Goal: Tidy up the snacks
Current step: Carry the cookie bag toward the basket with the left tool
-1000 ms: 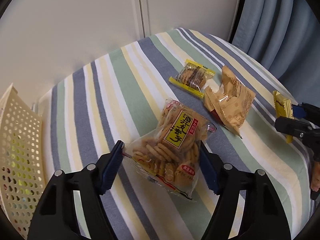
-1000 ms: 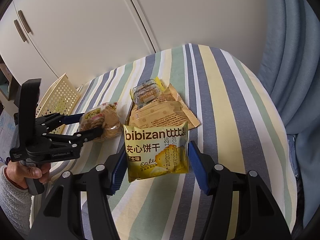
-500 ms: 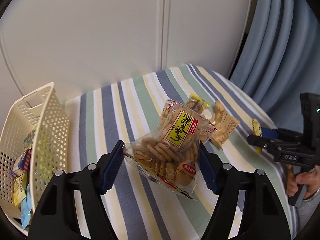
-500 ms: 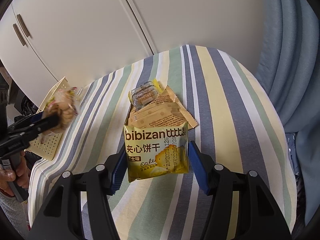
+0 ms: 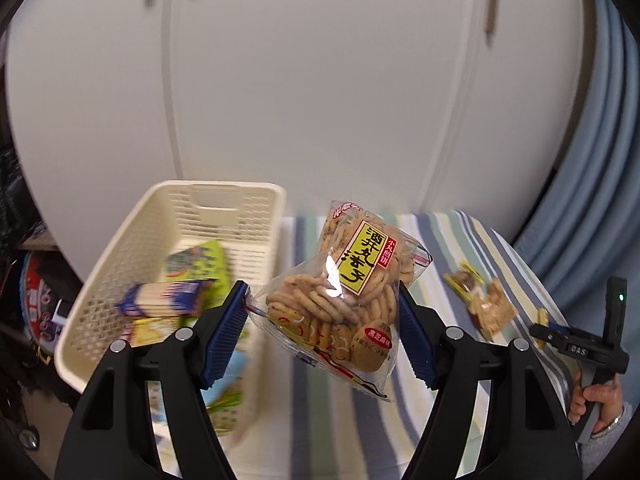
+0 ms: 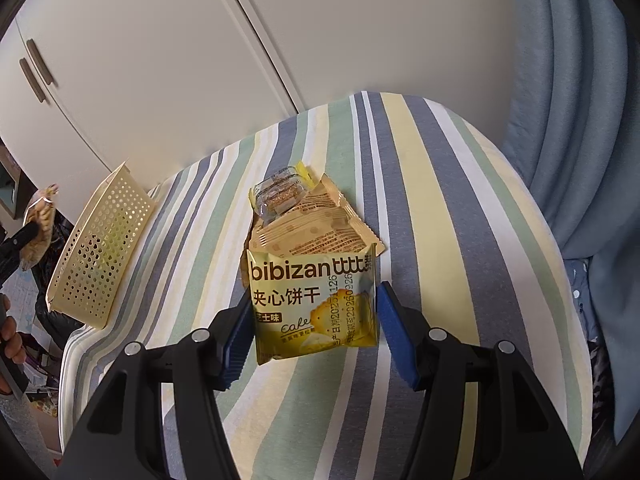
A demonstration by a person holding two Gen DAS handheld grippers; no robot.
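My left gripper point(image 5: 322, 308) is shut on a clear bag of small round crackers point(image 5: 344, 292) with a yellow label, held in the air just right of the cream perforated basket point(image 5: 224, 188). In the basket lie a blue-and-white packet point(image 5: 160, 298) and a green one point(image 5: 196, 260), blurred. My right gripper point(image 6: 314, 308) is shut on a yellow bibizan biscuit packet point(image 6: 312, 304) above the striped tablecloth point(image 6: 440, 200). Behind it a tan packet point(image 6: 312, 228) lies on the cloth with a clear yellow-edged packet point(image 6: 280, 196) partly on it. The basket point(image 6: 100, 248) sits at the table's left end.
White cabinet doors point(image 5: 320, 80) stand behind the table and a blue curtain point(image 6: 580, 120) hangs on its right. A hand point(image 5: 596, 396) grips the right tool's handle. Dark clutter point(image 5: 36, 304) fills the floor left of the basket.
My left gripper has lifted the cracker bag off the cloth and swung it left, next to the basket. The right gripper has hardly moved and still holds the yellow packet.
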